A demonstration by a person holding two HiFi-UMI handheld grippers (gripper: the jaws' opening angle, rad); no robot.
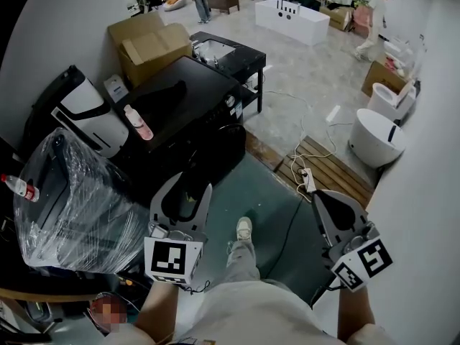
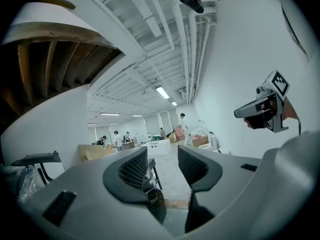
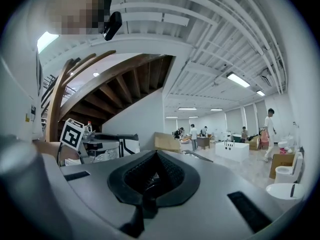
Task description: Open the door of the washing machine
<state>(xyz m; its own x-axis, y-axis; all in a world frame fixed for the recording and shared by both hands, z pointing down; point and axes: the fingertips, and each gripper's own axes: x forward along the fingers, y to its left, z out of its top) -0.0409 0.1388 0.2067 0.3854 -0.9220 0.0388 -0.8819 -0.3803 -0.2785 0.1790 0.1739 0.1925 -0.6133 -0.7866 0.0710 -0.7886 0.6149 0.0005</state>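
Grey floor; washing machine at 11 o'clock. Both grippers held level: left gripper jaws apart, empty; right gripper pinched closed.

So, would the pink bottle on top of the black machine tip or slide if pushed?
The pink bottle seems upright and slim, so a push near its cap would probably tip it. It looks like plastic, so likely light. The black machine has a smooth-looking top; a low push may slide it.
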